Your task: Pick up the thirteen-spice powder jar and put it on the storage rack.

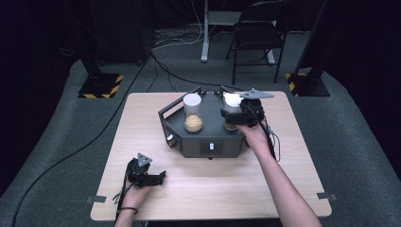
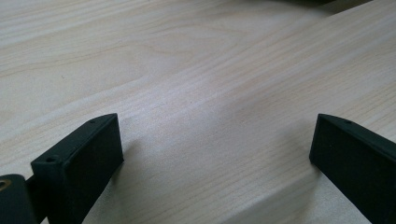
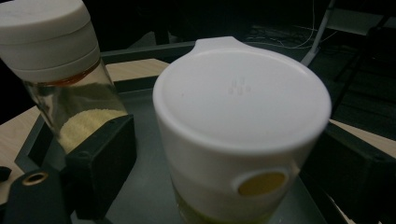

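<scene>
Jars first: two clear ones with white lids are standing on the dark angular tray [image 1: 189,142] in the middle of the wooden table [image 1: 142,123]. The left jar [image 1: 193,113] is sitting in the open and is holding a heap of pale yellow grains at the bottom. The right jar [image 1: 231,111] is showing something yellowish-green low down, and its lid has a round yellow spot on the side plus a tiny raised mark on top that I can't read. No brand or label text anywhere that I can make out.

The right gripper [image 1: 231,116] is sitting around that right jar's lid, jaws on either side but standing loose, not squeezing it. The left gripper [image 1: 158,178] is resting low over bare table near the front edge, jaws spread wide with nothing between them.
</scene>
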Motion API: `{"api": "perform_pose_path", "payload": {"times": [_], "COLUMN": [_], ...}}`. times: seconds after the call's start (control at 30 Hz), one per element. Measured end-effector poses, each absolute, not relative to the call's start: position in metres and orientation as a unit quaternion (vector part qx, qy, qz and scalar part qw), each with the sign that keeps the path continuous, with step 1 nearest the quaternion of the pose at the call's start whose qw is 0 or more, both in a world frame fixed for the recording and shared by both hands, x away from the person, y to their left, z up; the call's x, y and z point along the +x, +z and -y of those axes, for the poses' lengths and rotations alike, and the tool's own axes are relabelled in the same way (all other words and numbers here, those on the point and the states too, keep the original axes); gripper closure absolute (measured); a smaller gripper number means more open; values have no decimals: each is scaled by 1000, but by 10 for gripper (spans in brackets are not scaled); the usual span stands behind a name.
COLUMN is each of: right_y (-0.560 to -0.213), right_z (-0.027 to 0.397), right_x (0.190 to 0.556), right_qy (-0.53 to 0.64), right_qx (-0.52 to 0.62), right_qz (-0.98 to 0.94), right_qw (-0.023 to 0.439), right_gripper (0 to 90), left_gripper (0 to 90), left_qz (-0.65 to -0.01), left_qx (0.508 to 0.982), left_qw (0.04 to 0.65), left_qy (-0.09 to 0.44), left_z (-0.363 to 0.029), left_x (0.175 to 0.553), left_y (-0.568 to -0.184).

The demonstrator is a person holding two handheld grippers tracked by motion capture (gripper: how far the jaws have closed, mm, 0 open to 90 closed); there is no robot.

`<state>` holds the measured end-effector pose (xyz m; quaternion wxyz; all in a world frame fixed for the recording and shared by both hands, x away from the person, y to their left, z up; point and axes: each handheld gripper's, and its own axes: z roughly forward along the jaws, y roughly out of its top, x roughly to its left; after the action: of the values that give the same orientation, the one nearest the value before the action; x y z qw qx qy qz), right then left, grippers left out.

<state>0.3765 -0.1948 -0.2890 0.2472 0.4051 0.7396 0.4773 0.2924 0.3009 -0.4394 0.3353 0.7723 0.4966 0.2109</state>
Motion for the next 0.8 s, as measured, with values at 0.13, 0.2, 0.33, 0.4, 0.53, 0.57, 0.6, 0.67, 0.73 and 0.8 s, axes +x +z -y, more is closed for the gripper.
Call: {"api": "perform_pose_path", "payload": {"times": [0.13,0.2,0.33,0.4,0.53,0.57,0.6,0.67,0.73,0.8], "right_y": [-291,-294,-305,-308,-322,-324,-327,-331,-337,-345], "right_z": [206,213,233,236,251,253,256,261,267,273], "right_x": [369,364,349,346,334,332,329,323,316,309], "right_qy": [484,488,494,494,491,490,488,484,484,487], "right_qx": [405,406,410,410,415,415,415,414,415,416], "right_qz": [-736,-734,-729,-730,-730,-730,-731,-732,-730,-728], "right_qw": [244,241,236,236,234,235,237,242,245,243], "right_gripper": [98,96,89,89,84,82,80,75,71,67], "left_gripper": [21,21,21,21,21,21,21,21,21,21], "left_qz": [-497,-497,-497,-497,-497,-498,-498,-498,-498,-498], "left_qx": [772,772,772,772,772,772,772,771,771,771], "left_qw": [335,335,335,335,335,335,335,334,335,334], "left_qy": [212,212,211,212,212,212,212,212,212,212], "left_z": [-301,-301,-301,-301,-300,-300,-300,-300,-300,-300], "left_x": [292,292,292,292,292,292,292,292,292,292], "left_y": [-439,-439,-439,-439,-439,-439,-439,-439,-439,-439]}}
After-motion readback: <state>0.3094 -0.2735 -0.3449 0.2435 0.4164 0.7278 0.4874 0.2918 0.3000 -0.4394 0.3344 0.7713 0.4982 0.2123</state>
